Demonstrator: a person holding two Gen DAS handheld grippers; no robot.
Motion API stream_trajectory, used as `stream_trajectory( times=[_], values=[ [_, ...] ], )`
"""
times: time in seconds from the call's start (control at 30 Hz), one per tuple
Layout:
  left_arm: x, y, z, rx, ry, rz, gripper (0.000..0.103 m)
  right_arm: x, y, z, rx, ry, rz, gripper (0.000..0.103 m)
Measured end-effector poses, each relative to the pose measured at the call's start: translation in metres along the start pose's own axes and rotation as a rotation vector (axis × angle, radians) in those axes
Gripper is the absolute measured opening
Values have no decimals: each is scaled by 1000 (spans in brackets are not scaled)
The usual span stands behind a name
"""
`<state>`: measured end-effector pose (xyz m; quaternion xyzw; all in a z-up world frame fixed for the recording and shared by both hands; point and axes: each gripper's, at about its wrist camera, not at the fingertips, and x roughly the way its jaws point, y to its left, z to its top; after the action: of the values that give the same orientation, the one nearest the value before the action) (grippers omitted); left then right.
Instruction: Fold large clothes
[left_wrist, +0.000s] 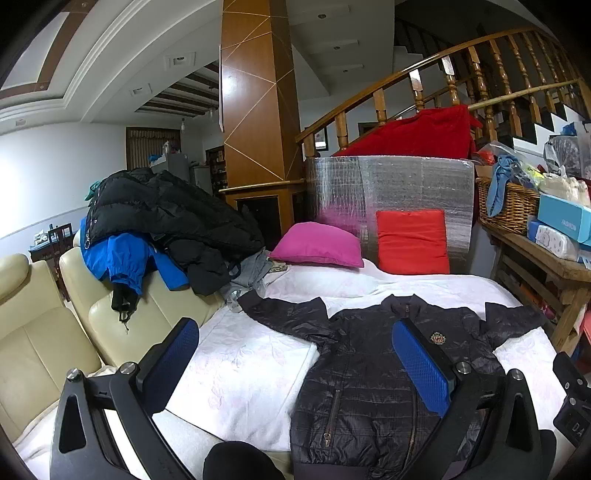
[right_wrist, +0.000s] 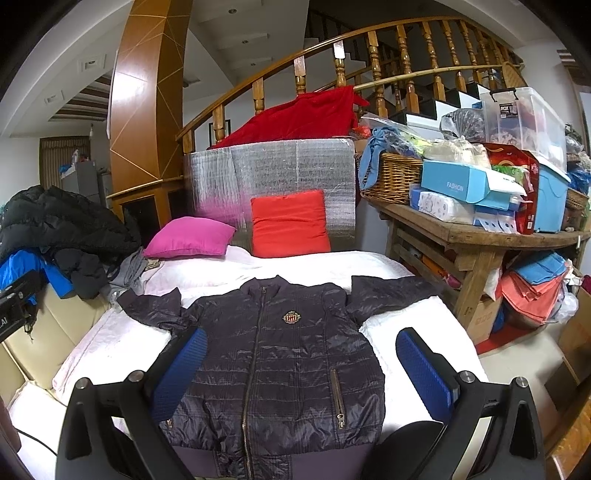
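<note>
- While I held both claws above the near edge of the bed, the dark quilted jacket lay flat on its white cover, front side up, zipper closed as far as I could see.
- Left claw: blue pads spread wide, nothing between them. It hovered over the jacket's left half and the bare cover beside it.
- Right claw: also spread wide and empty, framing the jacket's body from above.
- Progress, my judgement: no fold had been made. Both sleeves lay stretched outward, the hem lay unturned at the near edge, and no layer lay doubled over another. The garment was laid out and smoothed; all the folding was left, presumably sleeves inward first, then the body in half.
- Orientation: collar pointed away from me toward the red cushion and pink cushion; hem pointed toward the claws. The long axis of the body ran along the zipper, near to far. The sleeve span ran crosswise to it.
- Crest badge sat on the chest, confirming front side up.
- Pile of other coats sat on the cream sofa to the left, well apart from the jacket; I judged those to be waiting their turn.
- Cluttered wooden table stood to the right, not involved.
</note>
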<state>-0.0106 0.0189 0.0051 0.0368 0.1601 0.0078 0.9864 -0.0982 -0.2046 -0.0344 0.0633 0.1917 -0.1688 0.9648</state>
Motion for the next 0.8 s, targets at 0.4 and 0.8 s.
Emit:
stream_trajectory(
  times=[0.4, 0.8],
  values=[
    [0, 4, 0, -7, -2, 3, 103, -2, 3, 2, -5, -6, 0, 103],
    [5, 5, -3, -7, 15, 4, 103, 1, 4, 1, -7, 7, 0, 103]
  ],
)
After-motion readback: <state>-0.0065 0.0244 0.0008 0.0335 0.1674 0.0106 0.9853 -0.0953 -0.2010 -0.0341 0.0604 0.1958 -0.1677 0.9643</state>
